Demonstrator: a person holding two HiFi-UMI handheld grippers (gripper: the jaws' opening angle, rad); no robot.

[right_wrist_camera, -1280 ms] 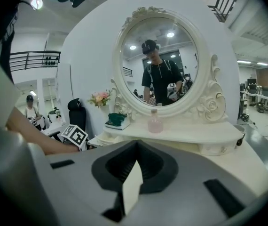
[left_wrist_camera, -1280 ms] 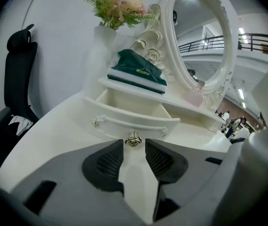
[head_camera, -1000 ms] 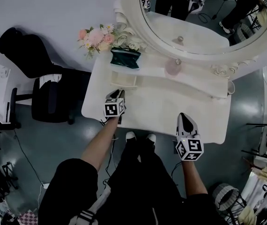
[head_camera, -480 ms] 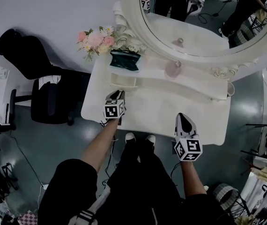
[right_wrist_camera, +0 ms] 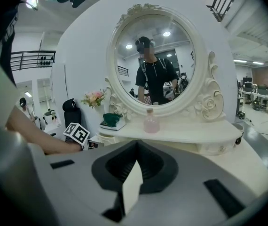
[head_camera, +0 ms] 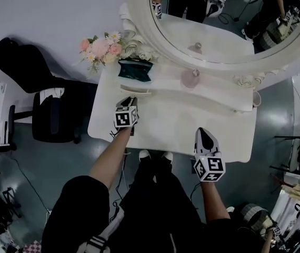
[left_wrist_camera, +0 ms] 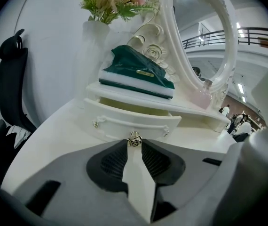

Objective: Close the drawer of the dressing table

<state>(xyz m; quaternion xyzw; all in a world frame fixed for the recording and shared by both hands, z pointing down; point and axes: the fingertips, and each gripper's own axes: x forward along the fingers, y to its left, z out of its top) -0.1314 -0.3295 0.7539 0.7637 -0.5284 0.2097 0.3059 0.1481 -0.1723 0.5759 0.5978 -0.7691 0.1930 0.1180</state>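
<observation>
L tongs (left_wrist_camera: 134,144) nearly closed, tips pinching the small metal knob (left_wrist_camera: 134,139) at mid front of the drawer (left_wrist_camera: 124,122); gap betw. jaws just knob-wide. Drawer sits at L end of the white table (head_camera: 192,123), under the low shelf (left_wrist_camera: 124,94) w/ the green pouch (left_wrist_camera: 136,74), and stands part open: pale strip of its inside shows above the front. R tongs (head_camera: 205,135) hover over table's near edge, well apart from drawer, tips together, nothing betw. them.

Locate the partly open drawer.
Head view, table's left side: drawer sits under the green pouch, its knob clamped by the left hand-held gripper.
</observation>
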